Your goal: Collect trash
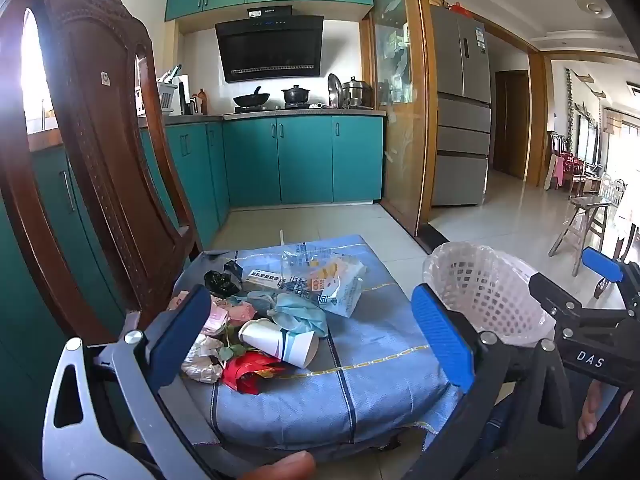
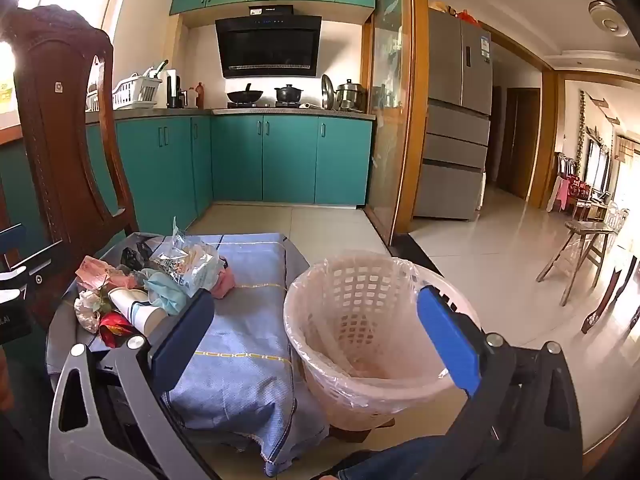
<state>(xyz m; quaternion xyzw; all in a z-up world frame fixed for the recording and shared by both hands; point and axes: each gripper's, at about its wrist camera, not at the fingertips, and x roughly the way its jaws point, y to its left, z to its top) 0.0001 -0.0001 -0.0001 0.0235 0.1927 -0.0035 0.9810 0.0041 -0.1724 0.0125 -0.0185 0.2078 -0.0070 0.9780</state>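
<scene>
Kitchen with teal cabinets, tiled floor. A wooden chair (image 1: 100, 160) stands at left; its seat carries a blue cloth (image 1: 360, 360) with yellow stitching.

Trash lies in a heap on the left, near part of the cloth:
- paper cup (image 1: 280, 342) on its side, mouth toward the right, white with blue bands
- red wrapper (image 1: 248, 372) just near of the cup, touching it
- crumpled tissue (image 1: 200, 360) at the left edge of the heap
- pink paper (image 1: 218, 316) behind the tissue
- light blue mask (image 1: 300, 314) draped just far of the cup
- clear snack bag (image 1: 328, 280) at the far right of the heap, printed, partly lying on a flat box (image 1: 260, 276)
- black wrapper (image 1: 218, 280) at the far left

Bin (image 2: 360, 320): pink lattice basket lined with a clear bag, standing just right of the chair seat, close to the cloth's edge. Looks empty inside from the right wrist view.

Left hand-held gripper (image 1: 312, 340): jaws spread wide, nothing between the blue pads; hovers over the near side of the heap, with the cup and red wrapper in the gap as seen from its camera. Not touching any of it.

Right hand-held gripper (image 2: 316, 340): jaws spread wide, holding nothing; hangs at the bin's near rim, left pad over the cloth, right pad over the bin's right rim. It also shows at the right edge of the left wrist view.

A fingertip (image 1: 280, 466) shows at the bottom edge of the left view.
</scene>
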